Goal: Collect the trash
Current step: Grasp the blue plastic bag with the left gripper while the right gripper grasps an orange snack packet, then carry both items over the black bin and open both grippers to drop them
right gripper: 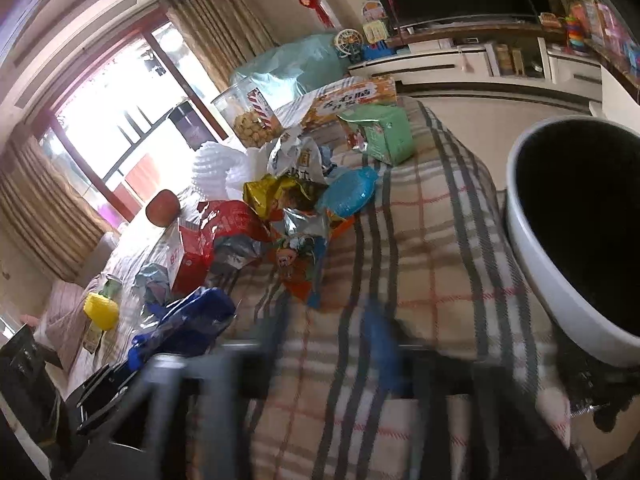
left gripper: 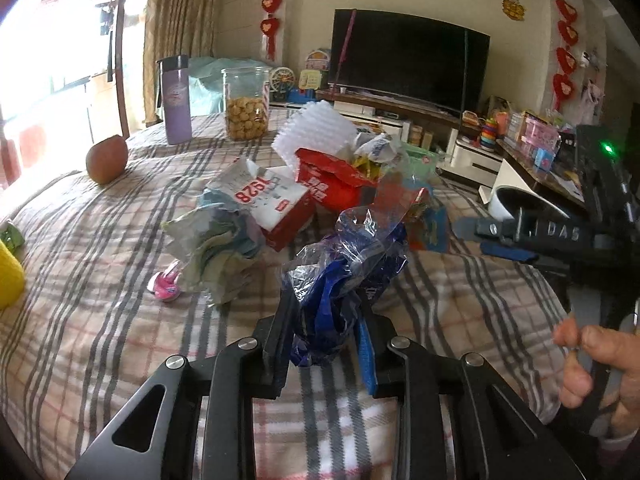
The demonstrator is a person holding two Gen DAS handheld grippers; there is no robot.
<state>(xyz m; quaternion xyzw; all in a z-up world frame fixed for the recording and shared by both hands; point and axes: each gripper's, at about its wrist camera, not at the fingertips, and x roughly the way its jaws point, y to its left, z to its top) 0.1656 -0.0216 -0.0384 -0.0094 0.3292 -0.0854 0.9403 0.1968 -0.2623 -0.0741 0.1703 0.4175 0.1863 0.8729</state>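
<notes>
My left gripper (left gripper: 326, 312) is shut on a crumpled blue and clear plastic wrapper (left gripper: 344, 264), held just above the plaid blanket (left gripper: 120, 340). The wrapper also shows in the right wrist view (right gripper: 188, 324). A pile of trash lies beyond it: a red and white box (left gripper: 276, 204), a torn red carton (left gripper: 336, 180), crumpled paper (left gripper: 216, 248) and snack bags (right gripper: 280, 196). My right gripper (right gripper: 328, 344) is open and empty, blurred, over the blanket. It also shows in the left wrist view (left gripper: 496, 240). The white bin (right gripper: 576, 232) with a black inside stands at the right.
An apple (left gripper: 107, 159), a purple flask (left gripper: 174, 100), a cookie jar (left gripper: 245, 104), a small pink toy (left gripper: 166, 284) and a yellow object (left gripper: 10, 276) sit on the blanket. A green box (right gripper: 378, 134) and blue lid (right gripper: 348, 192) lie near the table's far edge. A TV stands behind.
</notes>
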